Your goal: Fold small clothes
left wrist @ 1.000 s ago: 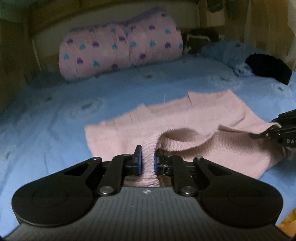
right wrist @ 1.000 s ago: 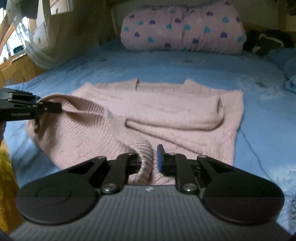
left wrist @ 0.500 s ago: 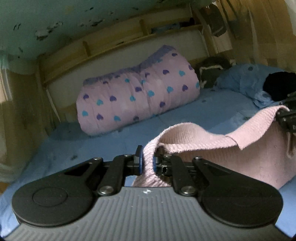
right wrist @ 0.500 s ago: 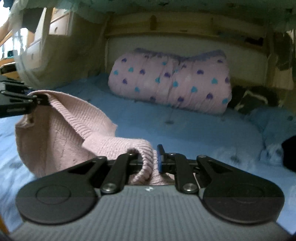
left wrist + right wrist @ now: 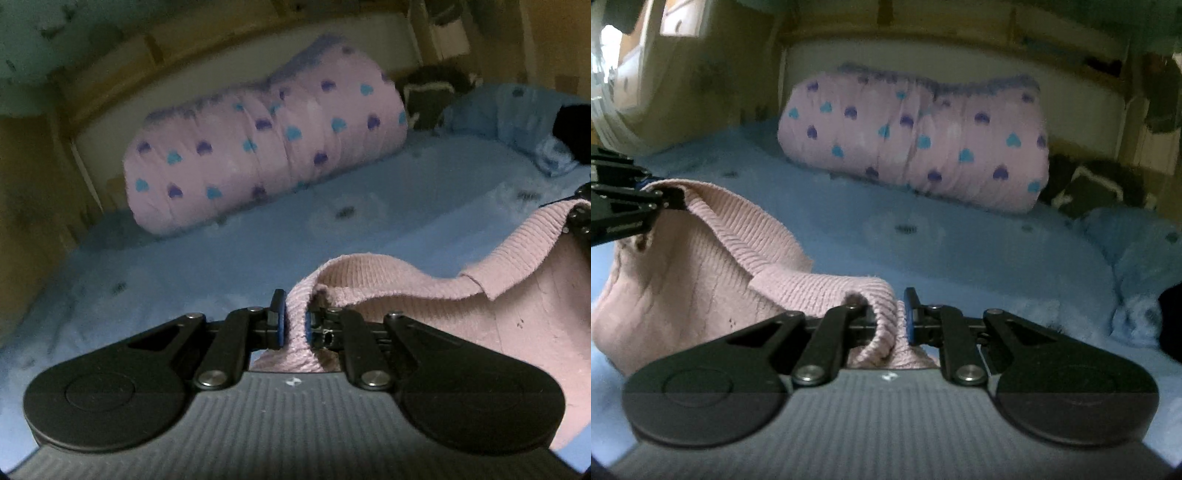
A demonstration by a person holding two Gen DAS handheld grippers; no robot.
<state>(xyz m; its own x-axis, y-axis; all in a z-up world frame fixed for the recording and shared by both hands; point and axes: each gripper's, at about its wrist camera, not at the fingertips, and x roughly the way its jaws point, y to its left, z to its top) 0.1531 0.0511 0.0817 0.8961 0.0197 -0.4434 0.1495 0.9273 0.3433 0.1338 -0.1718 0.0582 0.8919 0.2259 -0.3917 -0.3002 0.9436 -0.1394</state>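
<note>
The left gripper [image 5: 294, 325] is clamped on the ribbed hem of the pink knit sweater [image 5: 461, 306], and the right gripper [image 5: 894, 320] pinches the same hem further along. The hem sags between the two claws, with the body of the sweater hanging below them over the blue bedsheet [image 5: 979, 243]; its lower part seems to rest on the sheet, though the blur leaves that unsure. At the head edge of the bed lies a rolled pink quilt with hearts [image 5: 266, 147].
</note>
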